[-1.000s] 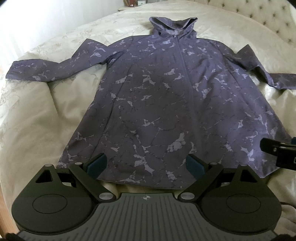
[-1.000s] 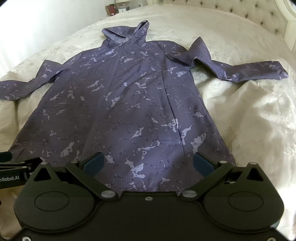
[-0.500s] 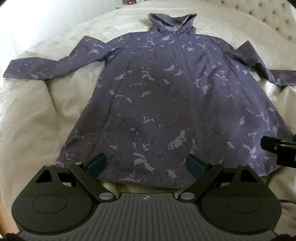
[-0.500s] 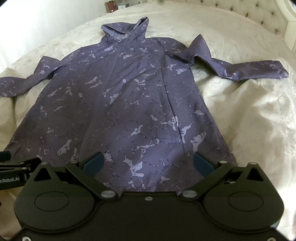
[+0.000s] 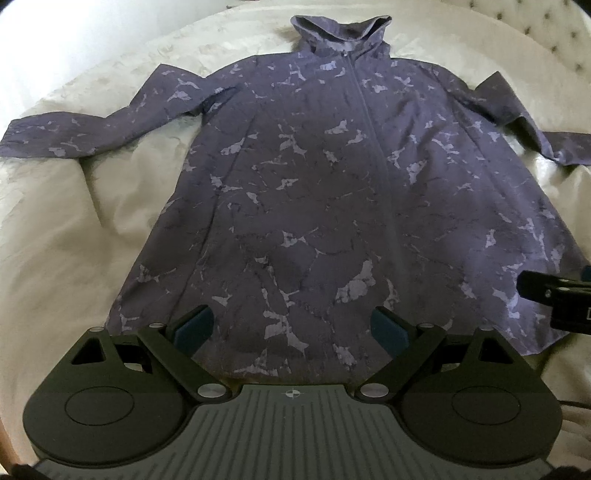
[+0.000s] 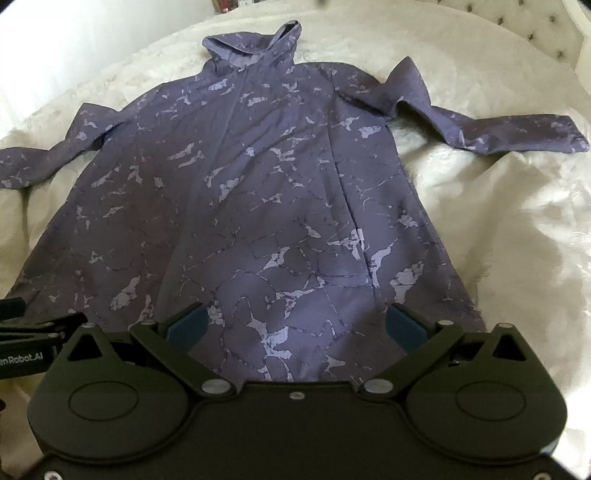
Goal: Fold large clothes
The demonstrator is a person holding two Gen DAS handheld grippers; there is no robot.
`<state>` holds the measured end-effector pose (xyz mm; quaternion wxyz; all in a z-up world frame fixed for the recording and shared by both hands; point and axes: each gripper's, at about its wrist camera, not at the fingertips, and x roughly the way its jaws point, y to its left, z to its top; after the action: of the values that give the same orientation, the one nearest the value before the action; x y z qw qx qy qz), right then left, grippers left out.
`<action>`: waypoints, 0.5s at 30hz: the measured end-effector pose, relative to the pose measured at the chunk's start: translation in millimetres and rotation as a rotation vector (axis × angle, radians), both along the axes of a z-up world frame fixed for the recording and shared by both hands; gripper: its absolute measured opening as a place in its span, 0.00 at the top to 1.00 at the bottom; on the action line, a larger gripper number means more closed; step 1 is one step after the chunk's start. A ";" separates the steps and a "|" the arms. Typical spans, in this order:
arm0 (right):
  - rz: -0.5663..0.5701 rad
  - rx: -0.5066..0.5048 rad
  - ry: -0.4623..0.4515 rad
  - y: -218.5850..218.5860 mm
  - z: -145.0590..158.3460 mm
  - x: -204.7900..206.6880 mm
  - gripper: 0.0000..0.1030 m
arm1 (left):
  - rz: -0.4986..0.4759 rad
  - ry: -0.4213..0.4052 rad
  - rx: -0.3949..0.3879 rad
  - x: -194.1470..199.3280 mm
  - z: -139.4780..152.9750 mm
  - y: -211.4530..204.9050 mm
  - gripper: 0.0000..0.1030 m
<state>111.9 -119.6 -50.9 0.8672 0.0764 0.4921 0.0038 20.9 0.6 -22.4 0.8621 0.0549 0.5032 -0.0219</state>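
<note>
A long purple hooded jacket [image 5: 314, 206] with a pale marbled print lies flat, front up, on a cream bed; it also shows in the right wrist view [image 6: 266, 206]. Both sleeves are spread outward, the hood [image 5: 340, 33] at the far end. My left gripper [image 5: 291, 328] is open and empty, hovering over the left part of the hem. My right gripper [image 6: 295, 326] is open and empty over the right part of the hem. Each gripper shows at the edge of the other's view: the right one [image 5: 554, 299], the left one [image 6: 37, 332].
The cream quilted bedspread [image 5: 55, 240] is rumpled beside the jacket on both sides [image 6: 517, 240]. A tufted headboard [image 6: 535, 29] stands at the far right. A white wall [image 6: 74, 44] runs along the far left.
Both grippers have moved forward and a little lower over the jacket's hem, so the jacket looks larger. Both stay open. The jacket has not moved.
</note>
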 end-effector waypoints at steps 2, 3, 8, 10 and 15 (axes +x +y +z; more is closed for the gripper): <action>0.005 0.003 0.014 0.0 -3.0 4.3 0.01 | -0.002 0.010 0.001 4.6 -2.2 0.2 0.10; 0.007 0.004 0.022 0.1 -4.6 6.8 0.01 | -0.003 0.015 0.001 6.5 -3.1 0.3 0.10; 0.018 0.003 0.057 3.6 -12.4 20.1 0.01 | -0.007 0.040 0.001 21.1 -8.9 2.0 0.10; 0.027 0.002 0.065 5.3 -14.6 28.1 0.01 | -0.003 0.045 -0.011 27.9 -9.2 4.4 0.10; 0.067 -0.010 0.056 12.2 -14.9 51.6 0.01 | 0.021 0.019 -0.045 53.6 -4.0 19.0 0.11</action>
<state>163.5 -107.4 -65.8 0.8528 0.0559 0.5185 0.0281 74.4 19.5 -26.4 0.8585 0.0299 0.5114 -0.0246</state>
